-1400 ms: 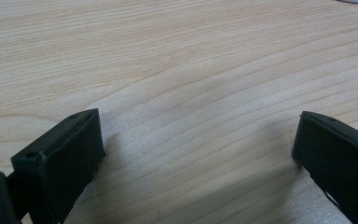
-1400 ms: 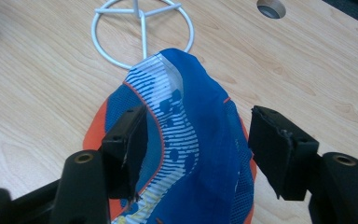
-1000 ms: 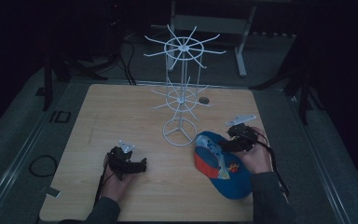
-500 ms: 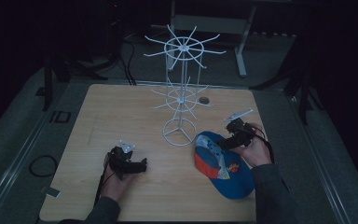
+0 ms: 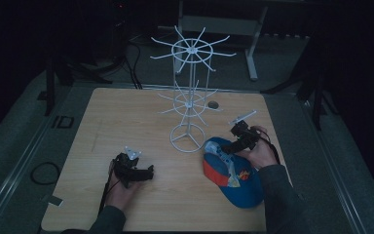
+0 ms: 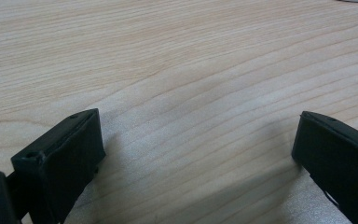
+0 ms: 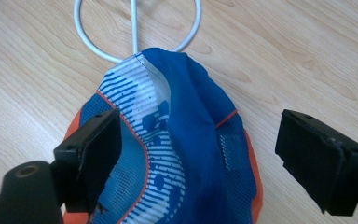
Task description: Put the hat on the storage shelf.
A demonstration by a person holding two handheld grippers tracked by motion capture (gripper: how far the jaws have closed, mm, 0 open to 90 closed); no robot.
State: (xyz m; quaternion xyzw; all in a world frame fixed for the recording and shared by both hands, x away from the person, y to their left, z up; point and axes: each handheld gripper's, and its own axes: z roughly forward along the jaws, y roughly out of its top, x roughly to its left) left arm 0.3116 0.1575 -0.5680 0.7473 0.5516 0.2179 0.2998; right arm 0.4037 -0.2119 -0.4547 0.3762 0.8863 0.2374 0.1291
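**Right claw opens wide over the cap**

A second ago the right claw (image 5: pixel 230 146) sat a bit farther back, over the near part of the cap (image 5: pixel 233 178). Now it is a little farther forward, at the far edge of the cap, near the ring foot of the rack (image 5: pixel 187 139). Its jaws have just been opening. They now stand wide, one on each side of the blue cloth, and the pads do not press on it. The cap has not moved. The left claw (image 5: pixel 148 171) is in the same spot as before.

The right hand (image 5: pixel 260 148) lies on the far right side of the cap and points the claw to the left and down at it. In the right gripper view the cap (image 7: pixel 177 154) bulges up between the two jaws, with the white ring of the rack (image 7: pixel 137 32) just past it.

The left hand (image 5: pixel 124 187) rests on the wooden surface (image 5: pixel 126 117), near the front edge, with its claw pointing to the right. In the left gripper view its jaws stand wide apart, with bare wood between them.

The cap lies open side up on the right front part of the surface, just beside the foot of the rack. It is blue with an orange edge. The arms of the white wire rack are bare.
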